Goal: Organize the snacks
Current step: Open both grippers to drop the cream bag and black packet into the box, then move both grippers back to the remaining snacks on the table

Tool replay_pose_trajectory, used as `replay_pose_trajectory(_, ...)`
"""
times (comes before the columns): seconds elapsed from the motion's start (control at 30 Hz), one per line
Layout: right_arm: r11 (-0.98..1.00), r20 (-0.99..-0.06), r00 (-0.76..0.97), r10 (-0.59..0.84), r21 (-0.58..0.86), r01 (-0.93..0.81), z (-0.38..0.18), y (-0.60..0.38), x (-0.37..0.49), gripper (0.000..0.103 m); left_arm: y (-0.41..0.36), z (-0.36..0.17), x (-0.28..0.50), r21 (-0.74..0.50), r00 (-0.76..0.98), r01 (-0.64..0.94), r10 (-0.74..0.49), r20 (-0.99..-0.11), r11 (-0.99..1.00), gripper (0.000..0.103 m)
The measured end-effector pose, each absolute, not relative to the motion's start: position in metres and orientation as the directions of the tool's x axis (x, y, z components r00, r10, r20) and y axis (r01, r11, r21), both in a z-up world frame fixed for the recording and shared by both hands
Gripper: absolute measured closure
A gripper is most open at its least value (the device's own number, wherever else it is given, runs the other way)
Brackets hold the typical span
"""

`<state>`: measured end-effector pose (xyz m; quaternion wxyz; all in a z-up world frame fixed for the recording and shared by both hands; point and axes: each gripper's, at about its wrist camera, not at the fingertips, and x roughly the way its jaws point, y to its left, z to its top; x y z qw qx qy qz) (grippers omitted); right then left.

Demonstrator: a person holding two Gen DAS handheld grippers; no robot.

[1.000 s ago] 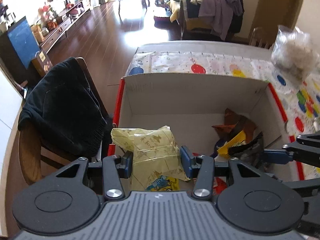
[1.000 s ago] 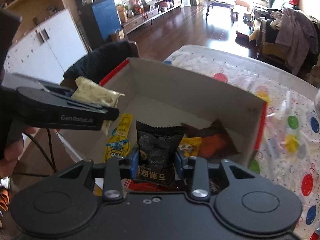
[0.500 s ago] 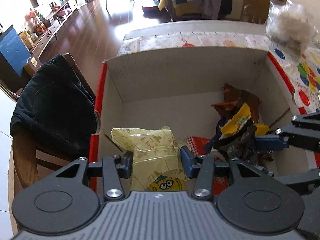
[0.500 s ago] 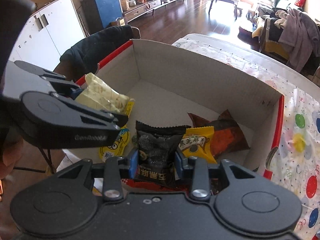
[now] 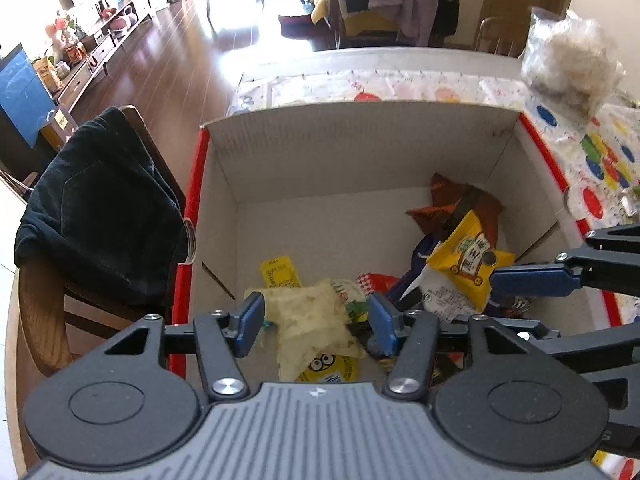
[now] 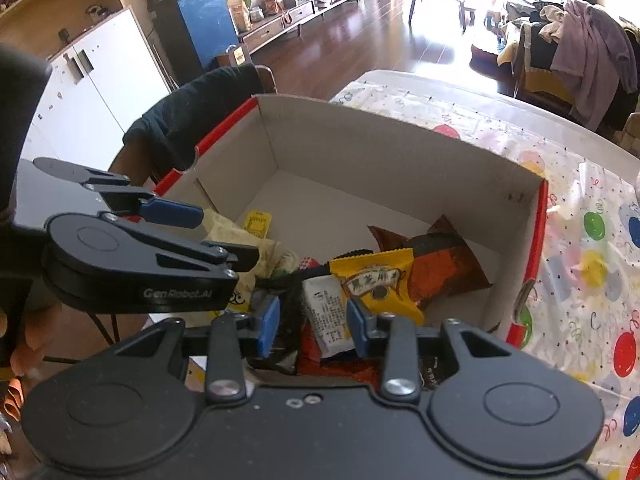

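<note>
A cardboard box (image 5: 360,152) with red outer sides holds several snack packets. My left gripper (image 5: 316,322) hangs over its near left corner, jaws opening. A pale yellow packet (image 5: 308,312) lies loose between and below the pads, on a yellow cartoon packet (image 5: 328,368). My right gripper (image 6: 312,326) is shut on a crumpled black snack packet (image 6: 282,296), with a white printed packet (image 6: 324,312) squeezed beside it. A yellow packet (image 6: 380,284) and a brown-orange one (image 6: 444,264) lie just beyond. The right gripper's blue finger (image 5: 532,280) reaches in from the right.
A wooden chair draped with a black garment (image 5: 100,216) stands against the box's left side. A clear bag of pale lumps (image 5: 568,64) sits at the table's far right. The spotted tablecloth (image 6: 580,264) stretches to the right of the box.
The left jaws have widened and the pale yellow packet has slipped out of their grip onto the box floor. The right gripper has sunk lower among the snacks, still gripping.
</note>
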<state>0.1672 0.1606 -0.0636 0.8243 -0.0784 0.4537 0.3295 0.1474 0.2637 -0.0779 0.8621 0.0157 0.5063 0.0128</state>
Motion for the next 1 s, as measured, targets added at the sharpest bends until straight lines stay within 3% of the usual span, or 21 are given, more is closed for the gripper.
replay_pose_trajectory(0.2, 0.762, -0.778, 0.38, 0.501, 0.188, -0.62, -0.049, 0.15, 0.161, 0.066, 0.26, -0.058, 0.14, 0.019, 0.537, -0.012, 0.022, -0.844, 1.0, 0.04)
replay_pose_trajectory(0.77, 0.774, -0.691, 0.463, 0.556, 0.225, -0.592, -0.004, 0.081, 0.146, 0.063, 0.2, -0.009, 0.133, -0.032, 0.658, 0.085, -0.08, -0.748, 0.996, 0.034)
replay_pose_trajectory(1.0, 0.794, -0.656, 0.508, 0.558, 0.245, -0.556, 0.006, 0.037, 0.142, 0.053, 0.165, 0.002, 0.135, -0.043, 0.688, 0.129, -0.12, -0.715, 0.991, 0.03)
